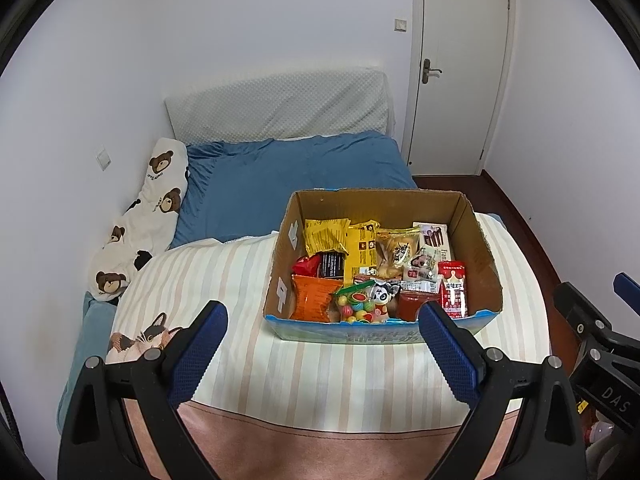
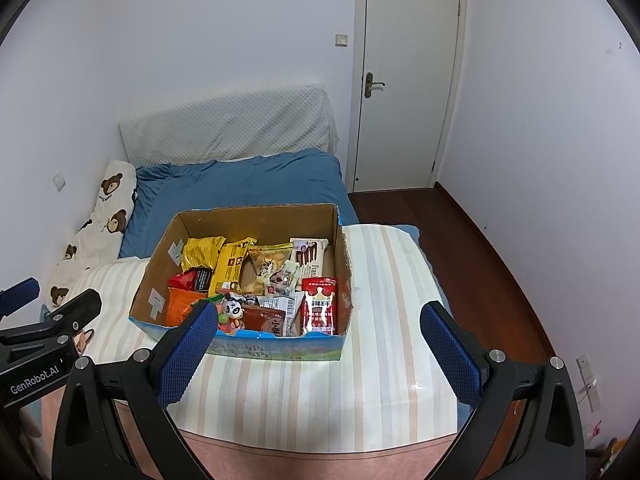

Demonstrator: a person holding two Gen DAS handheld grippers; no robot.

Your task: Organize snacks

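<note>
Both grippers wide open and empty above the bed.

The left gripper (image 1: 322, 322) and right gripper (image 2: 318, 322) hover with jaws spread, holding nothing, over the striped blanket (image 2: 380, 360). Just beyond them, on the blanket, sits the open cardboard box (image 1: 478, 248), packed with snack packets (image 1: 362, 256); behind it lies blue bedding (image 1: 304, 176).

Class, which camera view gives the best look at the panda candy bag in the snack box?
The left wrist view: the panda candy bag shows unobstructed at the box's near wall. In the right wrist view, the right tongs partly cover it.
</note>
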